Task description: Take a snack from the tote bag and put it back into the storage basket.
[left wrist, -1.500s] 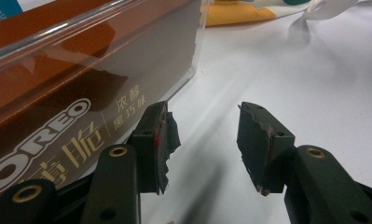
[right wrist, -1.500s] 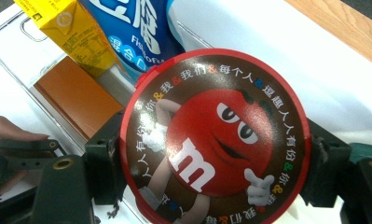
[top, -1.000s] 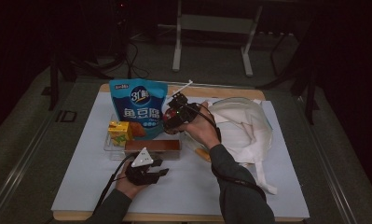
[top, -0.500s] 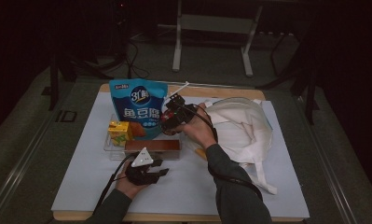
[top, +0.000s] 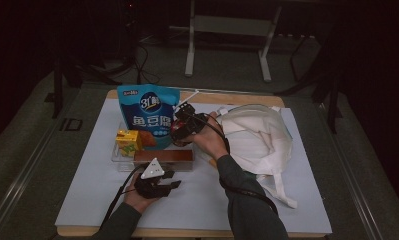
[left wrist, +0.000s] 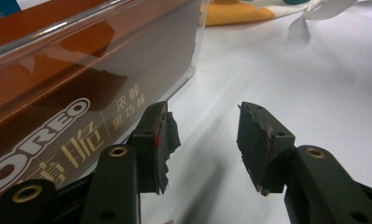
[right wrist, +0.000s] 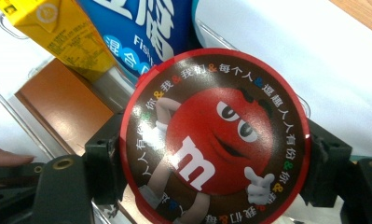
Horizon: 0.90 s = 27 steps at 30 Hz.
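My right gripper is shut on a round red M&M's tin, held over the right end of a clear tray. In the right gripper view the tin sits lid-up between the two jaws of that gripper. The tray holds a brown Oreo box, a yellow drink carton and a blue snack bag. My left gripper rests on the table just in front of the tray. It stands open, with the Oreo box behind the tray wall at its left.
A white cloth tote bag lies on the right half of the white table cover, its strap trailing toward the front edge. A wooden table edge shows at the back. The surroundings beyond the table are dark.
My right gripper has carried the tin a little left and down, closer to the tray. The left gripper has stayed where it was.
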Each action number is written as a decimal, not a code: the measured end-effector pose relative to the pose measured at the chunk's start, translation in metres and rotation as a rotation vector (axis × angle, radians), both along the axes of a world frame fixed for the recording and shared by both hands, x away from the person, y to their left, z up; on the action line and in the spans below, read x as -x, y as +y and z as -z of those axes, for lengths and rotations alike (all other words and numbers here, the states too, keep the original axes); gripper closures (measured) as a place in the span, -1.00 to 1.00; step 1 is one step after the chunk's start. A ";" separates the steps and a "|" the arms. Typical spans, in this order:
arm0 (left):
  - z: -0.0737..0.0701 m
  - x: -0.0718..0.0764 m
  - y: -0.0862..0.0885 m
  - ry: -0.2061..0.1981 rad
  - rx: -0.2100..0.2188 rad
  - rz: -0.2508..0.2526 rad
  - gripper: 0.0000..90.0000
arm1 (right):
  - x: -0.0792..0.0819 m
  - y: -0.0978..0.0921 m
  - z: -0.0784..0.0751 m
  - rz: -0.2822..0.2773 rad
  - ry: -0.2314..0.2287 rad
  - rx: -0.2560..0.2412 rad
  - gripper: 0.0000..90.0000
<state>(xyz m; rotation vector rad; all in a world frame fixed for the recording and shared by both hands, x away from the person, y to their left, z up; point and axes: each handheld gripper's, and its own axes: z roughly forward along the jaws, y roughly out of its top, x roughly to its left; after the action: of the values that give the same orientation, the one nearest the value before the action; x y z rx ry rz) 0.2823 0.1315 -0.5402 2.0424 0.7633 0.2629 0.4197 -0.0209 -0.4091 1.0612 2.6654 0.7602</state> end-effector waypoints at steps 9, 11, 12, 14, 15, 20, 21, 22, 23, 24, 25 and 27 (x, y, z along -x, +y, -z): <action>0.000 0.000 0.000 0.000 0.001 0.000 0.19 | -0.002 0.003 0.011 0.015 0.009 0.011 -0.43; 0.000 0.000 0.000 0.000 0.001 0.000 0.19 | -0.003 0.003 0.014 0.017 0.009 0.011 -0.43; 0.000 0.000 0.000 0.000 0.001 0.000 0.19 | -0.003 0.003 0.014 0.017 0.009 0.011 -0.43; 0.000 0.000 0.000 -0.001 0.000 0.000 0.19 | -0.004 0.004 0.016 0.022 0.008 0.014 -0.43; 0.000 0.000 0.000 -0.001 0.000 0.000 0.19 | -0.004 0.004 0.016 0.022 0.008 0.014 -0.43; 0.000 0.000 0.000 0.000 0.001 0.001 0.19 | -0.005 0.005 0.021 0.036 0.011 0.032 -0.43; 0.000 0.000 0.000 0.001 0.002 0.000 0.19 | -0.005 0.005 0.022 0.039 0.013 0.035 -0.43; 0.000 0.000 0.000 0.000 0.001 0.001 0.19 | -0.005 0.005 0.024 0.039 0.014 0.037 -0.43; 0.000 0.000 0.000 0.000 0.002 0.001 0.19 | -0.004 0.005 0.025 0.040 0.019 0.035 -0.43; 0.000 0.000 0.000 0.000 0.001 0.001 0.19 | -0.004 0.005 0.026 0.042 0.021 0.038 -0.43; 0.000 0.000 0.000 0.001 0.001 0.001 0.19 | -0.004 0.005 0.027 0.046 0.024 0.037 -0.43; 0.000 0.000 0.000 0.001 -0.001 0.001 0.19 | -0.004 0.005 0.029 0.047 0.031 0.043 -0.43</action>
<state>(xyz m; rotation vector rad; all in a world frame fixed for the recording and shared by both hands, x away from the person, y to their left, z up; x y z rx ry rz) 0.2822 0.1316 -0.5401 2.0436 0.7627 0.2619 0.4233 -0.0158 -0.4379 1.1299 2.6595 0.6799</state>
